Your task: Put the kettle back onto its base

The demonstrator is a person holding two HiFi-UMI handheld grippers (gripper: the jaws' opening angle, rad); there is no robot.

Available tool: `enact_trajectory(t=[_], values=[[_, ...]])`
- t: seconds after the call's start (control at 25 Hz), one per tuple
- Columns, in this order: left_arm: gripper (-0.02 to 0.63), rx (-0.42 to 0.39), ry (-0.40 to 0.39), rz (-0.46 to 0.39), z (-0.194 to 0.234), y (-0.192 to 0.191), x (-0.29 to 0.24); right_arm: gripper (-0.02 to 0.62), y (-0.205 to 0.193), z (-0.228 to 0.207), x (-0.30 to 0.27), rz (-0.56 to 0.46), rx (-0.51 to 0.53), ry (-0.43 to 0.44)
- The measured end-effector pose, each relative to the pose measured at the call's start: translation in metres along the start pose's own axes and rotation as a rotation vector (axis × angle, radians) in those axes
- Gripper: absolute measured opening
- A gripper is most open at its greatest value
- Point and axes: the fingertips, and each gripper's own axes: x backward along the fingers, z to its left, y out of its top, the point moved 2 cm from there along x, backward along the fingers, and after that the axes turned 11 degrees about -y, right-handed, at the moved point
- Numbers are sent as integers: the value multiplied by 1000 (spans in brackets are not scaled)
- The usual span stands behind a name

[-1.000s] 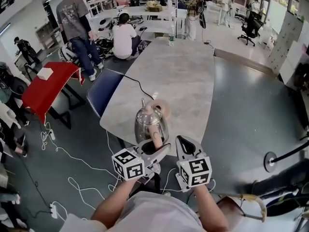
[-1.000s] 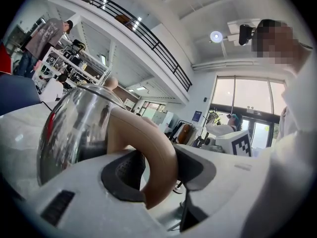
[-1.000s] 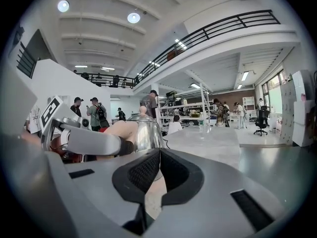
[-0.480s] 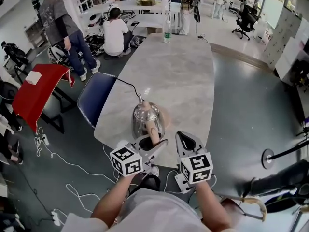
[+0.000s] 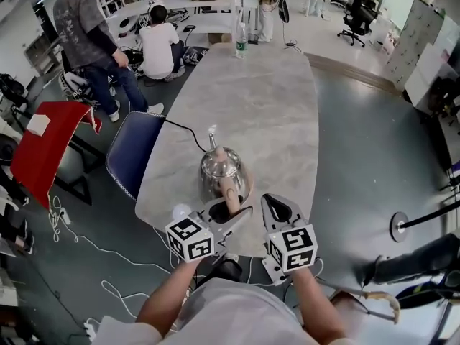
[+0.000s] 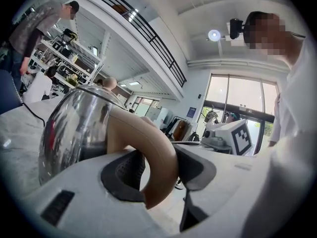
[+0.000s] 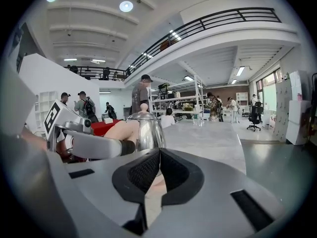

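Note:
A shiny steel kettle (image 5: pixel 219 169) with a tan handle (image 5: pixel 228 191) is over the near end of the grey table (image 5: pixel 266 106). My left gripper (image 5: pixel 231 211) is shut on that handle: in the left gripper view the handle (image 6: pixel 154 155) sits between the dark pads (image 6: pixel 124 170), with the kettle's body (image 6: pixel 79 128) just beyond. A tan edge of the round base (image 5: pixel 248 187) shows at the kettle's right; whether the kettle rests on it I cannot tell. My right gripper (image 5: pixel 277 211) hangs beside it on the right, shut with nothing in it (image 7: pixel 158 175).
A black cable (image 5: pixel 188 131) runs across the table's left edge to the kettle's spot. A blue chair (image 5: pixel 133 149) stands at the table's left and a bottle (image 5: pixel 241 42) at its far end. Several people work beyond a red table (image 5: pixel 43 146).
Both grippers and the kettle have moved forward, further in over the table's near end. The tan base, which showed behind the kettle, is now mostly hidden by it. The grip is unchanged.

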Motion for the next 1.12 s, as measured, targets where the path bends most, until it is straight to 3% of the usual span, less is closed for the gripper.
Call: enact_trajectory(t=[0.52, 1.12], values=[[178, 4, -30, 26, 22, -1, -21, 5, -5, -16, -9, 32, -12, -34], [176, -74, 8, 124, 29, -28, -26, 5, -18, -18, -14, 51, -31, -2]])
